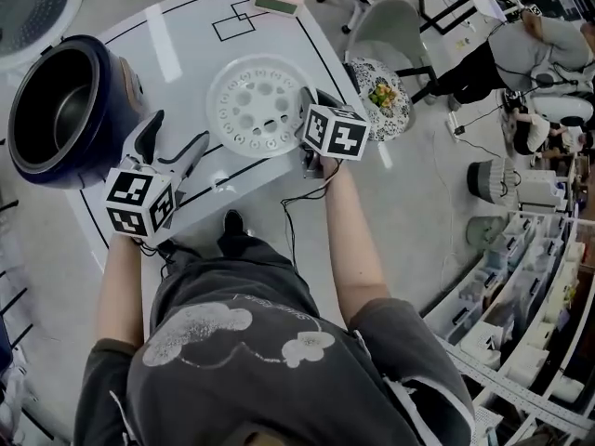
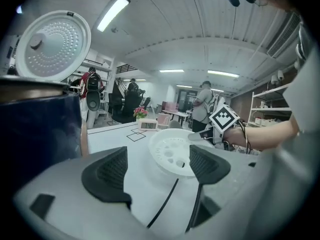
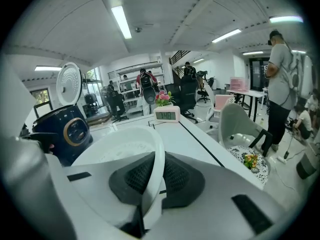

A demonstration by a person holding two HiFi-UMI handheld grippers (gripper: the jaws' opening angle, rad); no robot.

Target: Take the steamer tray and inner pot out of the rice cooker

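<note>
Right gripper (image 3: 155,175) first: I want the steamer tray (image 1: 260,105) lying flat on the table (image 1: 186,40) before I let go, clear of the rice cooker (image 1: 70,110), whose inner pot (image 1: 54,114) is not yet out. Its jaws pinch the tray's rim; my left gripper (image 2: 157,170) is spread wide, holding nothing
</note>
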